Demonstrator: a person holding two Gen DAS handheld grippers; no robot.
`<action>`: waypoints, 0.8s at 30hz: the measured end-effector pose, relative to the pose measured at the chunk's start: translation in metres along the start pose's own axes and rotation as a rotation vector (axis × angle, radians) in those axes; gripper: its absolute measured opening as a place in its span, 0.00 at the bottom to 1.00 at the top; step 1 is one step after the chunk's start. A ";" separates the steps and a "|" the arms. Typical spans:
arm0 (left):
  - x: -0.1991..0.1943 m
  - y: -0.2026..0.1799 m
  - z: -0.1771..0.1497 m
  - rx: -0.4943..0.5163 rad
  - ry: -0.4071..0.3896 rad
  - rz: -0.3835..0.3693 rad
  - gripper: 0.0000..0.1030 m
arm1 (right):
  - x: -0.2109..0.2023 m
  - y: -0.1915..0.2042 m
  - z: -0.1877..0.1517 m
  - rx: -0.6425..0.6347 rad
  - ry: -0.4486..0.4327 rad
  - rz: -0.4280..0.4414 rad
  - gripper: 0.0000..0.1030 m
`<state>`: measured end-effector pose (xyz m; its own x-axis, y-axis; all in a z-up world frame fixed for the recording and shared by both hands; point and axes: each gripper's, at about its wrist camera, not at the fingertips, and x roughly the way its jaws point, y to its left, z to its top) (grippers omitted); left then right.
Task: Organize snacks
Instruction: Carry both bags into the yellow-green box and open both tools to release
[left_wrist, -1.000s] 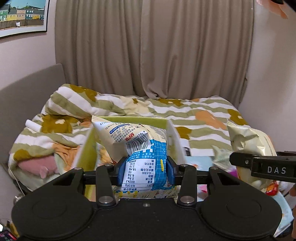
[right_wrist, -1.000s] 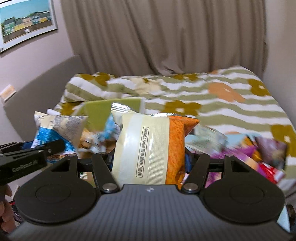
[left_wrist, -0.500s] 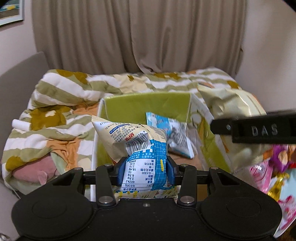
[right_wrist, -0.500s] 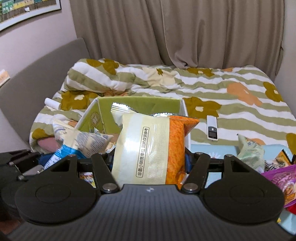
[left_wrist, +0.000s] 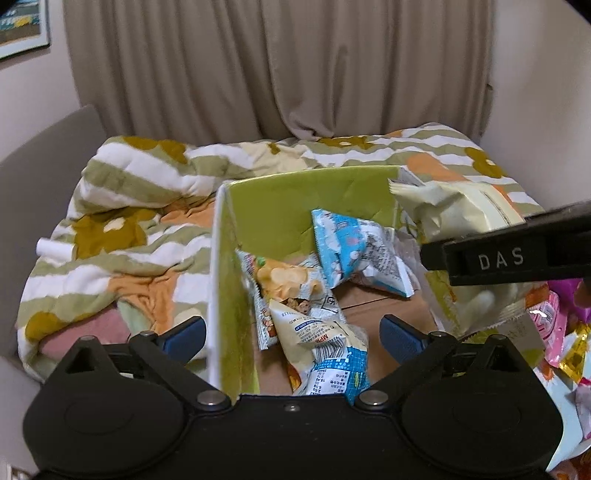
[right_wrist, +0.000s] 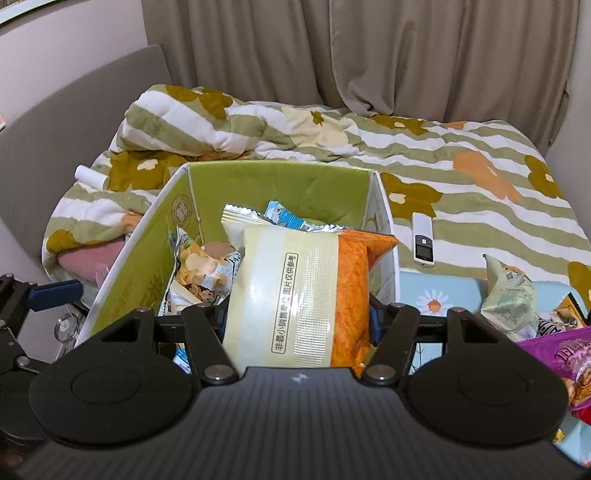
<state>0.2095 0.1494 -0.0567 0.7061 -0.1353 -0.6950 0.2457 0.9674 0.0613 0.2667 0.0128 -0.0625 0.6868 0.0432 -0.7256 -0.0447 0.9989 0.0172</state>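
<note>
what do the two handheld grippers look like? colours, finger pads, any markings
Both are matte black plastic with two round disc housings and silver pivot screws on the linkage arms. The left gripper has blue ridged finger pads. The right gripper has a ribbed grey-black body with a small white logo, and raised "DAS" lettering on its side in the left wrist view. No cables or sleeves visible.

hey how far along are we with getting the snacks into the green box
Partway. Several packs already lie in the green box, among them the blue-and-white pack lying below the open left tongs. The right tongs are shut on an orange-and-cream pack held above the box. More snacks wait on the bed to the right.
</note>
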 end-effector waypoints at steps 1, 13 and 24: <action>-0.002 0.001 0.000 -0.015 0.003 0.006 0.99 | 0.002 -0.002 -0.001 0.001 0.007 0.006 0.75; -0.007 0.002 0.006 -0.081 -0.013 0.051 0.99 | 0.032 -0.016 -0.007 -0.004 0.079 0.062 0.77; -0.003 0.006 -0.001 -0.093 0.000 0.067 0.99 | 0.025 -0.034 -0.028 0.057 0.029 0.134 1.00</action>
<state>0.2083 0.1556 -0.0551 0.7190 -0.0701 -0.6915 0.1355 0.9899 0.0405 0.2652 -0.0209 -0.1003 0.6562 0.1767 -0.7336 -0.0927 0.9837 0.1540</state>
